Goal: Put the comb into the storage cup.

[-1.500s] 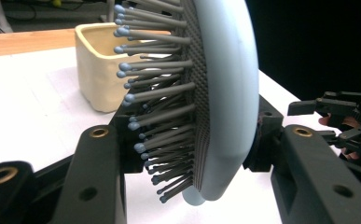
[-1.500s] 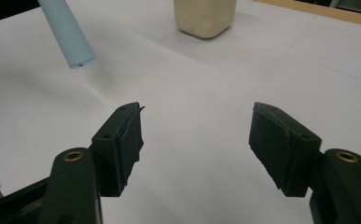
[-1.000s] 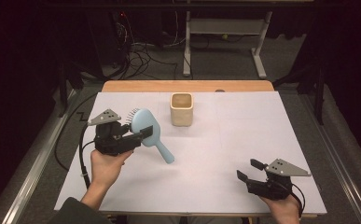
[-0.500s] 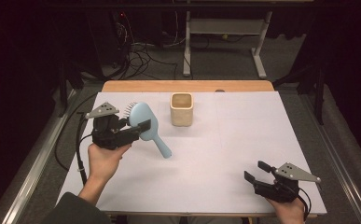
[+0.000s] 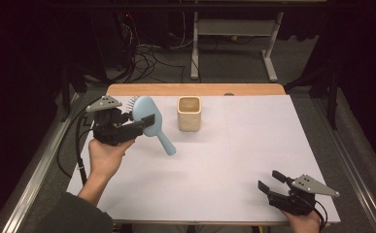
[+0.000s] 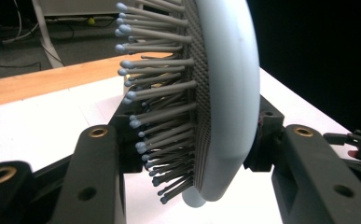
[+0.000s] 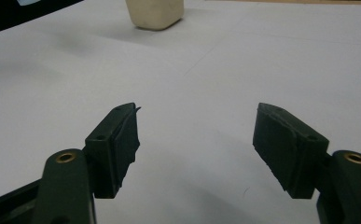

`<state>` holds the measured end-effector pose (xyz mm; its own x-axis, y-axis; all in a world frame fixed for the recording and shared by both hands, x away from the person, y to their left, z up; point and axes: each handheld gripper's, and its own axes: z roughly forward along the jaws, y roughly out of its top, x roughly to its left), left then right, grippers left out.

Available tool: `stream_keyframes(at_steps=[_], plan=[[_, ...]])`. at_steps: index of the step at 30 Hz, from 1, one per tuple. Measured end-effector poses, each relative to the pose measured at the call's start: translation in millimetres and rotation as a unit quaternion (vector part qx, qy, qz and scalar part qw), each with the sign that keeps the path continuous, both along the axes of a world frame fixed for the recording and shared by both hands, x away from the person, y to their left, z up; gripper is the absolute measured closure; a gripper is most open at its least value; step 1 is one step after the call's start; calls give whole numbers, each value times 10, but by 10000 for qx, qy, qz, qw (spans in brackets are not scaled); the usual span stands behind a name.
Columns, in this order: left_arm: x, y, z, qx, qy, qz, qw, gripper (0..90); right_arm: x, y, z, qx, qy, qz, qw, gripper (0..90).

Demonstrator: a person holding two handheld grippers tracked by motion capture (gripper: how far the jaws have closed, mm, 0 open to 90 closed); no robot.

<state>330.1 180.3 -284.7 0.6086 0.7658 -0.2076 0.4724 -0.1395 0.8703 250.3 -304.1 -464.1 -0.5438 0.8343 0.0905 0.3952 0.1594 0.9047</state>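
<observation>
High view looks down on your white-covered table (image 5: 253, 160); right gripper view skims low, sharing cream square cup (image 7: 156, 13); left gripper view close-up.

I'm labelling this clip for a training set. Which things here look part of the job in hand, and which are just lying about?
Likely part of the job:
- hairbrush, clamped by its head in the left hand-held gripper, lifted off the table
- beige cup, upright beside the brush
- right hand-held gripper, open, near the table's front edge

Just lying about:
- cables on the floor behind
- metal stand beyond the table
</observation>
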Motion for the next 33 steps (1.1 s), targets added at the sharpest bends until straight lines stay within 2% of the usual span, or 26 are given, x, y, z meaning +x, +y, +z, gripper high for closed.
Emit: stream_keyframes(at_steps=[15, 22, 33], plan=[[256, -145, 123, 117, -14, 0, 9999, 523, 7, 45, -16, -153, -22, -15, 9999, 342], [347, -157, 172, 126, -44, 32, 9999, 523, 20, 44, -22, -133, -9, 0, 9999, 343], [524, -212, 190, 96, 34, 81, 9999, 523, 13, 43, -22, -80, 3, 12, 10000, 343]])
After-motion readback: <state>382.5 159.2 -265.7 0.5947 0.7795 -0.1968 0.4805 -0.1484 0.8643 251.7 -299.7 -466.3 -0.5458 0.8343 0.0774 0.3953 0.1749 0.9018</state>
